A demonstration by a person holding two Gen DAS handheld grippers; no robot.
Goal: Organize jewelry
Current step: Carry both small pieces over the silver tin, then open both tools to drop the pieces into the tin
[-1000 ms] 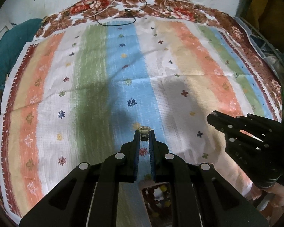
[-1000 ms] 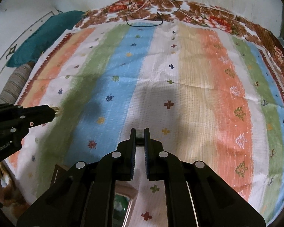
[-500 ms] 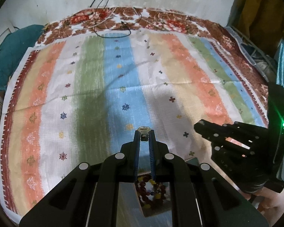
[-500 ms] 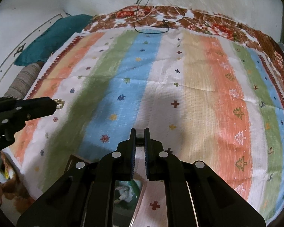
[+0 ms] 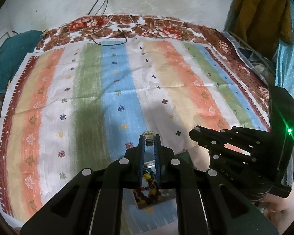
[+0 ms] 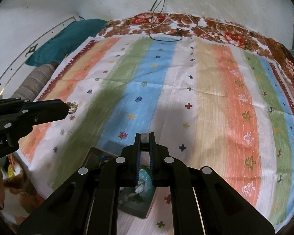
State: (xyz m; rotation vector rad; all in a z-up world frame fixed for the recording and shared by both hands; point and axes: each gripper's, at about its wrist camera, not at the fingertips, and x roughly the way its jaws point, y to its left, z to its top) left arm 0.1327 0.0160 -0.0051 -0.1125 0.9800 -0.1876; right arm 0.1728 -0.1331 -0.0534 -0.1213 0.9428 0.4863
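Observation:
My left gripper (image 5: 149,137) is shut on a small gold earring (image 5: 149,133) and holds it above the striped cloth; the earring also shows at the left gripper's tip in the right wrist view (image 6: 71,106). Below its fingers lies an open box tray (image 5: 183,153) with a beaded bracelet (image 5: 147,192) in it. My right gripper (image 6: 145,137) is nearly shut with a small grey piece (image 6: 145,138) between its tips, too unclear to name. It shows at the right in the left wrist view (image 5: 194,133). A box compartment with green and white contents (image 6: 143,184) lies under it.
A striped, patterned cloth (image 5: 127,90) covers a bed with a floral blanket (image 5: 162,29) at the far edge. Black cables (image 5: 107,39) lie there. A teal pillow (image 6: 68,39) and a striped bolster (image 6: 35,84) sit at the left. A wall stands behind.
Both grippers have pulled back and up from the cloth. More of the box tray and the far wall have come into view. The earring stays in the left gripper.

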